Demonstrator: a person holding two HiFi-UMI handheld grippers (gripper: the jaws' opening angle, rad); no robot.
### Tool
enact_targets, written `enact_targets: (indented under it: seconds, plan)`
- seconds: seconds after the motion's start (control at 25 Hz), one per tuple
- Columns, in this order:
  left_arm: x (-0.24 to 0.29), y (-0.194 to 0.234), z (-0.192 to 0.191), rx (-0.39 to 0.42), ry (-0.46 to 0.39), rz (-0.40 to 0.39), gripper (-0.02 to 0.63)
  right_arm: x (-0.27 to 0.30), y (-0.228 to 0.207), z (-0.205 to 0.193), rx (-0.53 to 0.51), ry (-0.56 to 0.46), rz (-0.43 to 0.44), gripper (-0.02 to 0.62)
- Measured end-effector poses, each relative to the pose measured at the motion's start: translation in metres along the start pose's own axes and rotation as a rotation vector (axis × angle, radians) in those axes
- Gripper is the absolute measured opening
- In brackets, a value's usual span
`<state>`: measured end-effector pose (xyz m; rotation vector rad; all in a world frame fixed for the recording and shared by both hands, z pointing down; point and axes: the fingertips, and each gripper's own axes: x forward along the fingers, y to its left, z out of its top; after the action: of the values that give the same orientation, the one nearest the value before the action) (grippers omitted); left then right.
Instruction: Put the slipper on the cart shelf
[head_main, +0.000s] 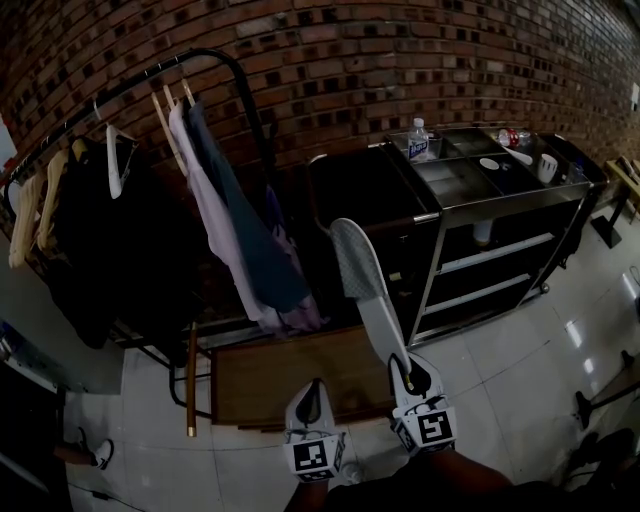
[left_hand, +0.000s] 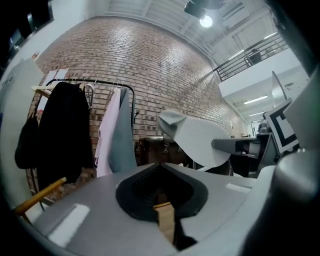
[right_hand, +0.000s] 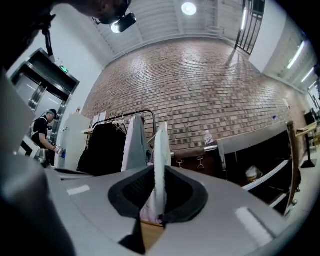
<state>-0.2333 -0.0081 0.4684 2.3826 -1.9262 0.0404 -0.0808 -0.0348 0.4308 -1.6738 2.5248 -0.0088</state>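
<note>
A pale grey slipper (head_main: 360, 270) stands on edge, its sole held upright in my right gripper (head_main: 405, 372), which is shut on its heel end. In the right gripper view the slipper (right_hand: 160, 165) runs as a thin vertical strip between the jaws. The left gripper view shows the slipper (left_hand: 200, 140) from the side, ahead and to the right. My left gripper (head_main: 314, 392) hangs beside the right one, shut and empty. The metal cart (head_main: 490, 195) stands ahead to the right, its pale shelves (head_main: 495, 252) open to the front, beyond the slipper's toe.
A clothes rack (head_main: 190, 200) with hanging garments fills the left. A brown board (head_main: 290, 375) lies low in front of me. A dark cabinet (head_main: 360, 190) stands left of the cart. A bottle (head_main: 419, 140) and small items sit on the cart top. A person (right_hand: 42, 135) stands far left.
</note>
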Motion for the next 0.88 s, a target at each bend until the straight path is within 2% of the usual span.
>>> enact_targets:
  seconds: [0.44,0.64,0.88]
  plan:
    - [0.019,-0.036,0.004,0.032,0.003,-0.052,0.015,-0.016,-0.037,0.001,-0.02,0.012,-0.036,0.057]
    - [0.041,-0.061,0.01,0.025,-0.004,-0.063,0.015,-0.024,-0.074,0.0,-0.045,0.03,-0.06,0.057]
    - [0.074,-0.104,0.006,0.004,0.013,-0.058,0.015,-0.045,-0.143,-0.014,-0.073,0.102,-0.107,0.057]
